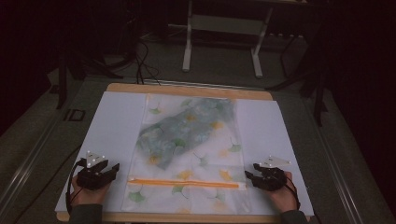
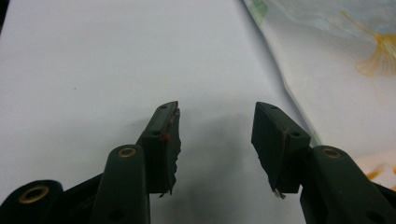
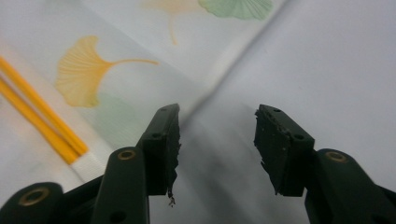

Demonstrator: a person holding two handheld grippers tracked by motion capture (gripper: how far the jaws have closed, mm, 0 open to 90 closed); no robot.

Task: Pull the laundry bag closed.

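A translucent zip bag (image 1: 187, 154) printed with green and yellow ginkgo leaves lies flat in the middle of the table, with an orange zip strip (image 1: 184, 183) near its front edge and a folded bluish cloth (image 1: 187, 128) inside. My left gripper (image 1: 116, 169) rests open just left of the bag's front corner; in the left gripper view the left gripper (image 2: 215, 126) hovers over white paper beside the bag edge (image 2: 299, 88). My right gripper (image 1: 248, 175) stands open at the zip's right end, and the right gripper (image 3: 217, 128) straddles the bag's edge (image 3: 215, 88) near the orange strip (image 3: 42, 121).
A large white sheet (image 1: 114, 135) covers a wooden board (image 1: 187, 88) under the bag. Beyond the board, a white table frame (image 1: 222, 42) and cables (image 1: 142, 60) stand on a dark floor. Bare paper lies on both sides of the bag.
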